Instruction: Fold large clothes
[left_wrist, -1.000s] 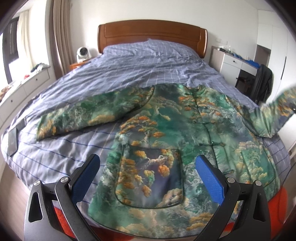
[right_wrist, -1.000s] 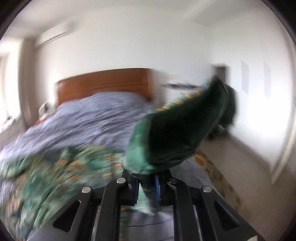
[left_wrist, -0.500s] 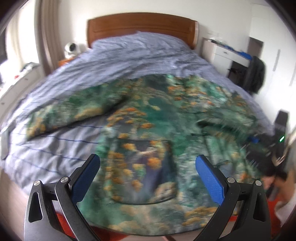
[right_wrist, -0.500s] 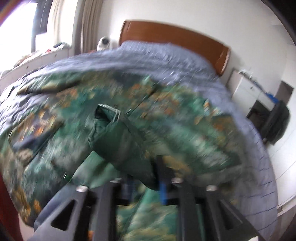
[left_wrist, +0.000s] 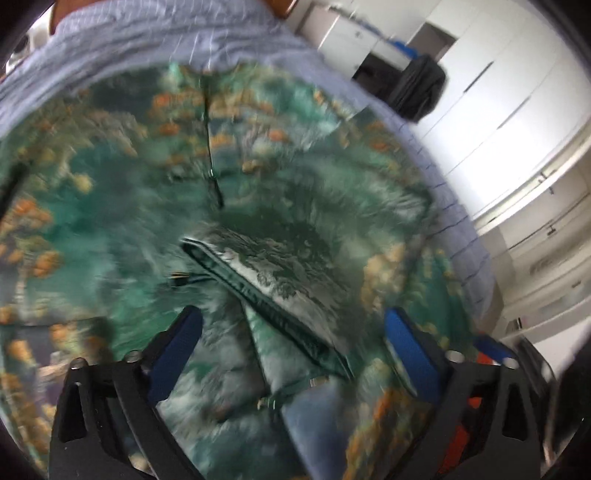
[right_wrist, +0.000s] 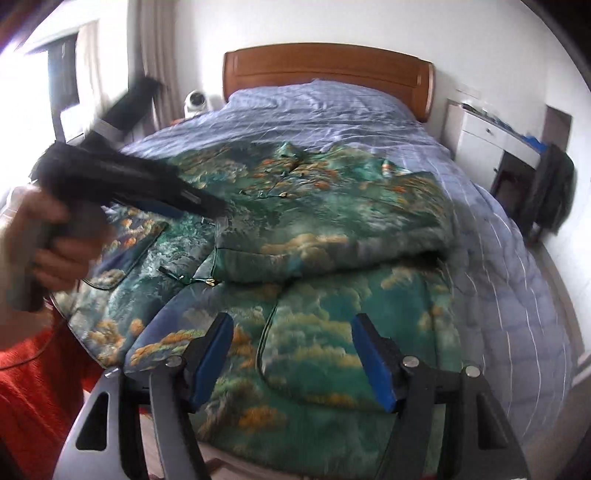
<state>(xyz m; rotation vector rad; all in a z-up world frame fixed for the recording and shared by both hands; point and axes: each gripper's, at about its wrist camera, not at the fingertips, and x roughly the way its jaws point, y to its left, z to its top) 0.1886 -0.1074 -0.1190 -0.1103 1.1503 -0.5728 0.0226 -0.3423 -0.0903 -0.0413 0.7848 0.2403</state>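
Observation:
A large green jacket (right_wrist: 332, 229) with an orange and white landscape print lies front-up on the bed. Its right sleeve (right_wrist: 332, 254) is folded across the chest. In the left wrist view the sleeve cuff (left_wrist: 266, 277) lies just ahead of my left gripper (left_wrist: 295, 354), which is open and empty close above the jacket (left_wrist: 147, 206). My right gripper (right_wrist: 291, 362) is open and empty over the jacket's lower right pocket (right_wrist: 314, 350). The left gripper also shows in the right wrist view (right_wrist: 207, 206), hand-held, its tips over the jacket's middle.
The jacket lies on a blue checked bedspread (right_wrist: 314, 110) with a wooden headboard (right_wrist: 325, 70) behind. A white nightstand (right_wrist: 487, 144) and a dark garment on a chair (right_wrist: 550, 188) stand right of the bed. White wardrobes (left_wrist: 498, 96) line the right wall.
My right gripper has laid the right sleeve across the jacket's chest, let go and pulled back. My left gripper has swung right and dropped close over the jacket.

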